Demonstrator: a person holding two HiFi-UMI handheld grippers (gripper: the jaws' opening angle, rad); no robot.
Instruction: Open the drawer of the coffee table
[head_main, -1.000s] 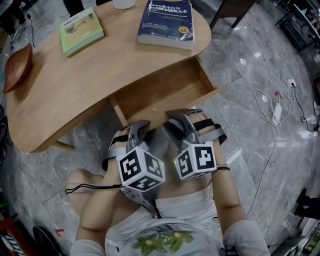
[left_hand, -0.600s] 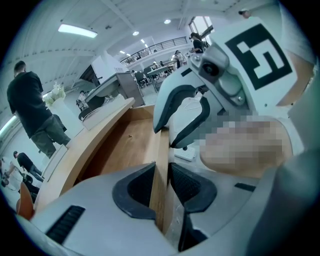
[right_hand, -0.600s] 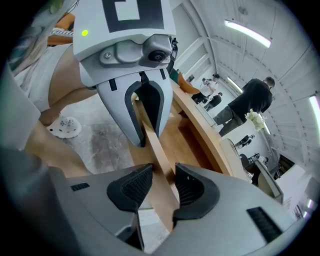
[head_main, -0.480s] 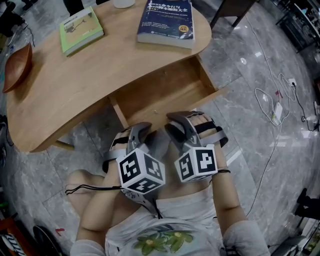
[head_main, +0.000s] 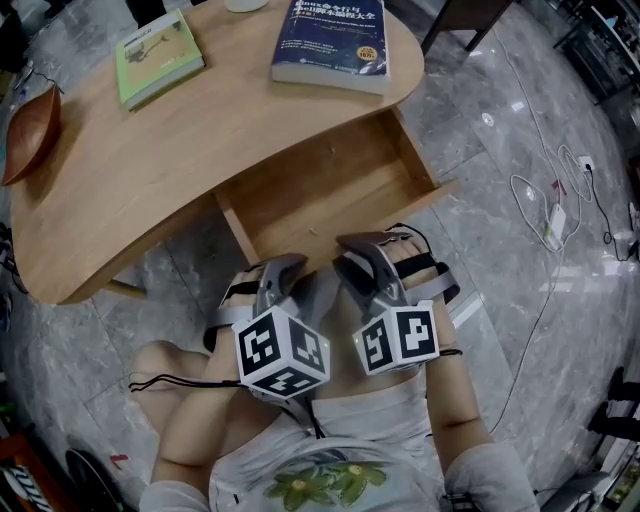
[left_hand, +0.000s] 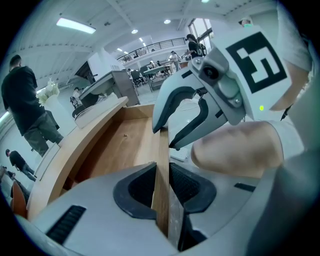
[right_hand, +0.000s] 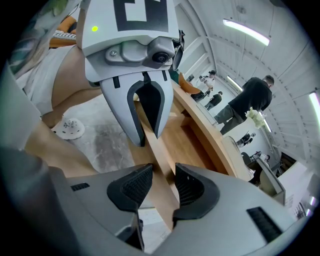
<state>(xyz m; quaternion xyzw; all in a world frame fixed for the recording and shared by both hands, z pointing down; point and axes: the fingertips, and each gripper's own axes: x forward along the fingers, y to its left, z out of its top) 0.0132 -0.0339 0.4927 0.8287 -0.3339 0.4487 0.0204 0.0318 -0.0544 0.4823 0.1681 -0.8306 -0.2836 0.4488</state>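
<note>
Head view showed the drawer (head_main: 340, 200) pulled well out from under the top of the coffee table (head_main: 150, 170), on the side nearest the person, with its bare wooden floor exposed. The drawer front (head_main: 430, 196) formed the outer edge. Both grippers sat on its top edge, side by side and close together.

Left gripper (head_main: 288, 266): clenched on the drawer front. In the left gripper view the board stood upright between the two ribbed pads (left_hand: 187, 185), which met it on both faces. The jaws had just been closing onto it.

Right gripper (head_main: 366, 244): likewise clamped on the drawer front. In the right gripper view the board filled the gap between its pads (right_hand: 134, 186). Each gripper view also showed the other gripper astride the same board, further along.

The two marker cubes (head_main: 282, 352) faced the head camera, above the person's knees.

On the tabletop lay a blue book (head_main: 330, 40) at the far right end and a green book (head_main: 160, 58) to its left, well apart from it. A brown dish (head_main: 25, 135) sat at the left edge.

The table stood on a marble floor (head_main: 520, 330). A white adapter (head_main: 552, 228) with its cable lay to the right of the drawer, well apart from it. A person in dark clothing (left_hand: 25, 110) stood in the background of both gripper views.
</note>
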